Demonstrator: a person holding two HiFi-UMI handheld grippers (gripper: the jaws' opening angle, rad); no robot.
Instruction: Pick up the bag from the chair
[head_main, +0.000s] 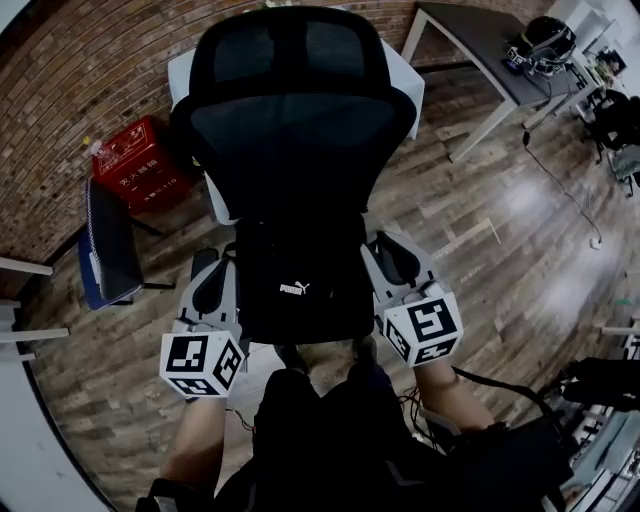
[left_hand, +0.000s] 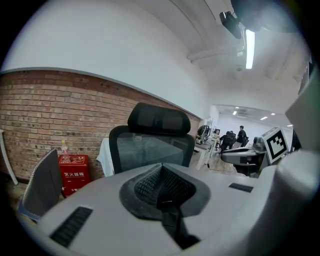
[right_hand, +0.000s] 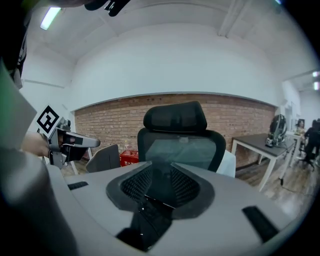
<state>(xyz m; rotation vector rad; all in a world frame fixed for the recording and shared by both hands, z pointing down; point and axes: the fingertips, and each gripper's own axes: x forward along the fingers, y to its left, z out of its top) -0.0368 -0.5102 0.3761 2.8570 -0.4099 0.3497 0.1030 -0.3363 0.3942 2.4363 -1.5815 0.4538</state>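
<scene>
Wood-plank flooring (head_main: 500, 230) is spread beneath the whole scene. Nearest the camera, the person's dark-trousered legs (head_main: 320, 430) are seen, with a bare forearm at each side. The left hand-held gripper (head_main: 210, 272) is held just beside the left flank of the bag (head_main: 300, 290). Its jaws are pressed together, and nothing is caught between them. The right hand-held gripper (head_main: 392, 255) is held just beside the bag's right flank. Its jaws are parted by a narrow gap, and dark glossy material is seen low in that gap. Whether that material is the bag cannot be told, and no pad is seen pressing on anything.

The bag is black, is marked with a small white logo, and is set on the seat of a black office chair (head_main: 290, 130), under the mesh backrest and headrest. Further off, a second chair (head_main: 105, 245) with a grey back is placed to the left, and a red box (head_main: 140, 165) is set on the floor behind it. A grey tabletop (head_main: 470, 45) on white legs is seen at the upper right, with dark gear laid on it. Farthest away, a brick wall (head_main: 60, 100) is seen.
</scene>
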